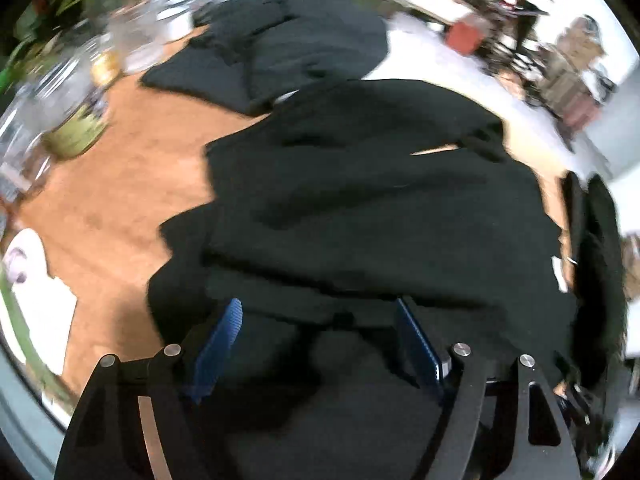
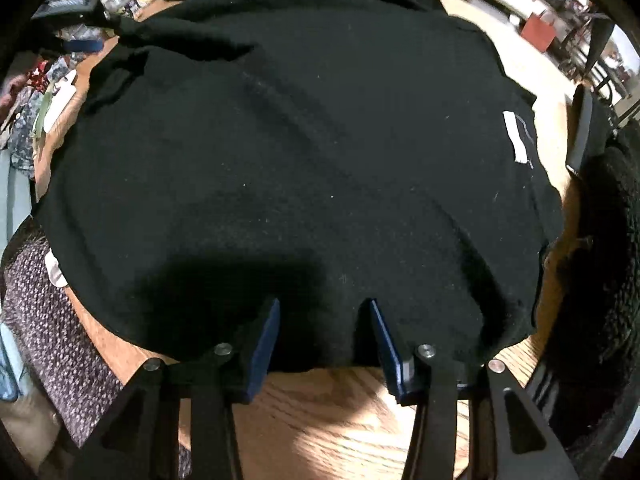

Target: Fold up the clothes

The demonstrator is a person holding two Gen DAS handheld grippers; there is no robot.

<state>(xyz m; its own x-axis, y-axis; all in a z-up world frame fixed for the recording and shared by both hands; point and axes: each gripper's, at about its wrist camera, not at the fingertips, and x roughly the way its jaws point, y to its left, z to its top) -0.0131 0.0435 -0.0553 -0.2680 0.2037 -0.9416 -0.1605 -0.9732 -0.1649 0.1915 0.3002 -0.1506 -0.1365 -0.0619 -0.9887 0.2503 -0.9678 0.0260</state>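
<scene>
Black garment [image 2: 300, 152] lies spread flat on the wooden table [image 2: 332, 412]; a white label [image 2: 516, 136] near its right edge carries no legible writing. Left gripper [image 1: 316, 320] and right gripper [image 2: 324, 324] both stand with fingers apart over the cloth, clamping nothing.
</scene>
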